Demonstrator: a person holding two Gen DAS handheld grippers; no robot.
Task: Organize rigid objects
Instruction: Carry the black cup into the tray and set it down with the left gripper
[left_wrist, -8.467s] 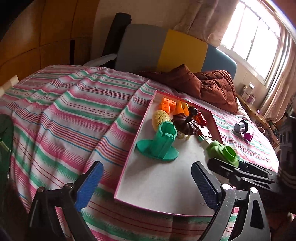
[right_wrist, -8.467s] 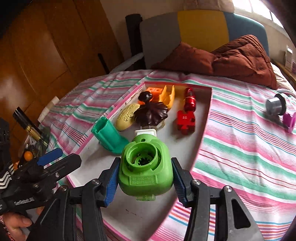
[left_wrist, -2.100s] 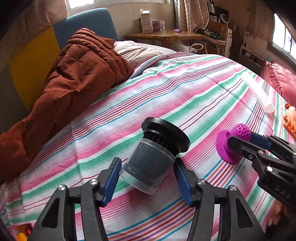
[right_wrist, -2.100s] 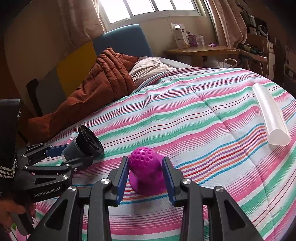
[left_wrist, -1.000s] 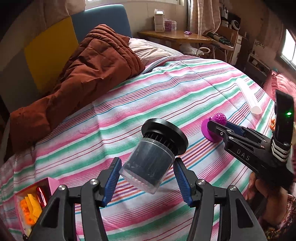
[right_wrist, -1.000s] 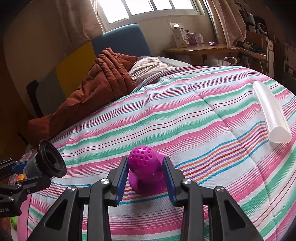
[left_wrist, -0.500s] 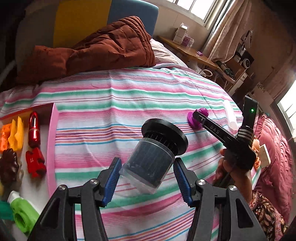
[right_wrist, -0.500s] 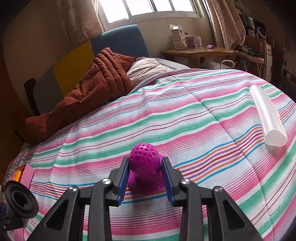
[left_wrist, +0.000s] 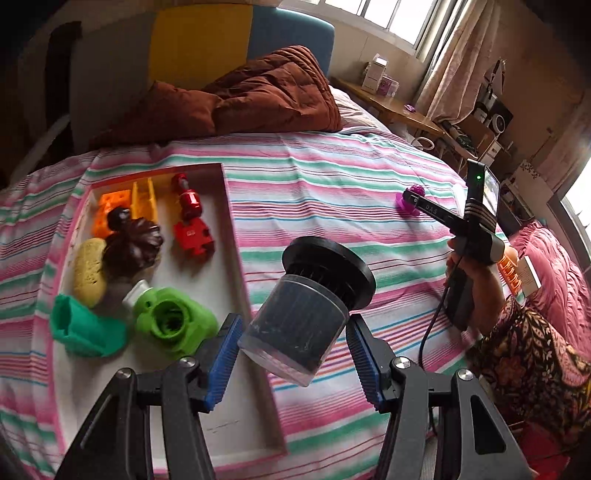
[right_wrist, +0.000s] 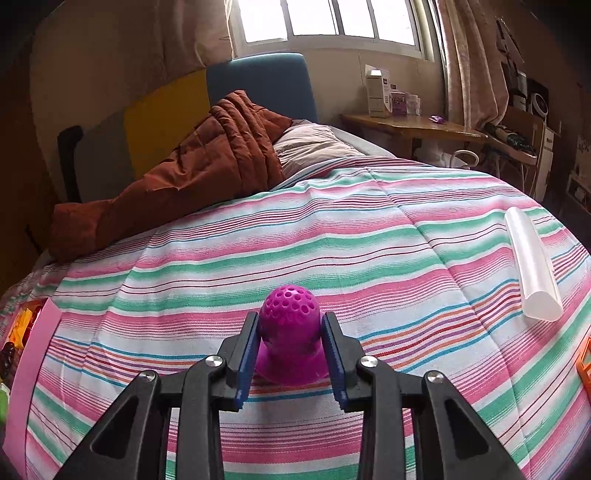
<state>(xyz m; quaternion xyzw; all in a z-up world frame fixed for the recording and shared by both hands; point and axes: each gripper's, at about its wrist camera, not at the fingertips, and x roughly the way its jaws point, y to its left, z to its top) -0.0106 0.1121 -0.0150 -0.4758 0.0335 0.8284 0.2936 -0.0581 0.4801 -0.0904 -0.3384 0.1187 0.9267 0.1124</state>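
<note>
My left gripper (left_wrist: 295, 354) is shut on a dark ribbed cylinder with a black flange (left_wrist: 303, 314). It holds the cylinder tilted in the air over the right wall of the pink-rimmed tray (left_wrist: 233, 236). The tray contains a green piece (left_wrist: 173, 321), a teal piece (left_wrist: 85, 330), a yellow egg shape (left_wrist: 88, 271), a brown figure (left_wrist: 131, 240), a red piece (left_wrist: 190, 230) and orange pieces (left_wrist: 110, 212). My right gripper (right_wrist: 290, 347) is shut on a magenta perforated knob (right_wrist: 290, 321), whose base rests on the striped bedspread (right_wrist: 332, 229). The left wrist view shows that right gripper (left_wrist: 412, 199) far off to the right.
A white tube (right_wrist: 532, 266) lies on the bedspread at right, and an orange item (right_wrist: 585, 362) sits at the right edge. A brown quilt (left_wrist: 240, 103) is heaped at the head of the bed. A hand and patterned sleeve (left_wrist: 524, 350) hold the right tool.
The left gripper has carried the cylinder across the bed, and the tray has come into view below it. The right gripper's pads have closed in onto the magenta knob, which stays in place.
</note>
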